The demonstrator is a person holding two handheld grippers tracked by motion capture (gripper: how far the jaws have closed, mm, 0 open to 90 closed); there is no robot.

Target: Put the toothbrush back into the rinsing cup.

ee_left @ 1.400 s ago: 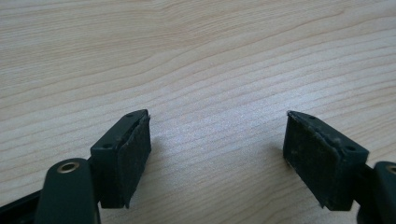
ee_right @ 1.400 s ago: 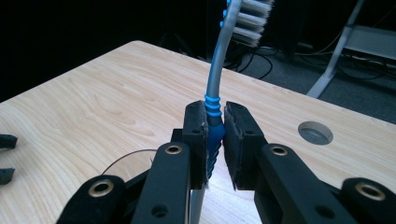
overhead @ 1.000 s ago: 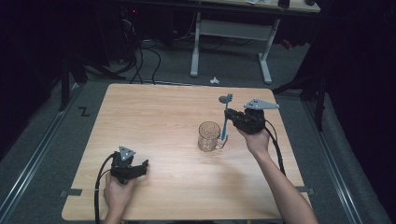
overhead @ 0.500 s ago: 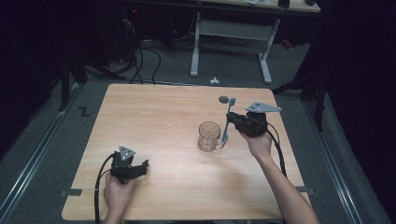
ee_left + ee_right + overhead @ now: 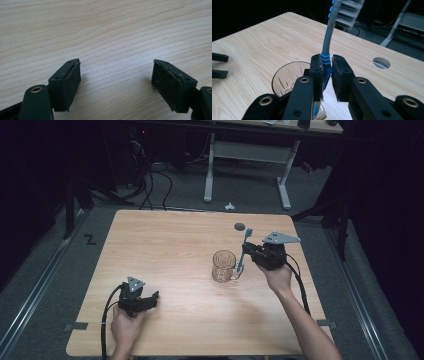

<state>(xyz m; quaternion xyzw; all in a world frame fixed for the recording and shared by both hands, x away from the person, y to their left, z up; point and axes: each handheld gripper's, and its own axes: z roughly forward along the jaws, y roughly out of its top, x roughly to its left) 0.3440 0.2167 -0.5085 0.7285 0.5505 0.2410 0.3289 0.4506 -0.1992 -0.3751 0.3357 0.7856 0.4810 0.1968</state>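
— Start at the left: what's that hand doing?

— The left gripper [image 5: 150, 298] rests low over the table [image 5: 165, 250] near the front-left corner, jaws spread wide with bare wood between them. Idle, I'd say, and well apart from the work.

— And in the middle?

— A clear glass mug [image 5: 223, 265] stands upright, handle toward the right hand. Just beside it, the right gripper [image 5: 247, 253] has its jaws pressed onto a blue-and-grey toothbrush [image 5: 329, 47], pinching the handle. The brush stands nearly upright, bristles on top, its lower end at the mug's rim on the handle side.

— What could go wrong?

— The pinch is on a thin, rounded handle, so I'd guess the brush could swivel in the pads if its tip catches the rim. A sideways push there might also tip or slide the mug, since nothing steadies it. Whether the tip is inside the rim or just outside, I can't tell from here.

— Room to move?

— Plenty. Open wood lies all around the mug, and the left side is free. Farther right, a round cable hole [image 5: 240, 226] sits behind the gripper, and the table's right edge is near that forearm, so a wide backward swing is the only tight spot.
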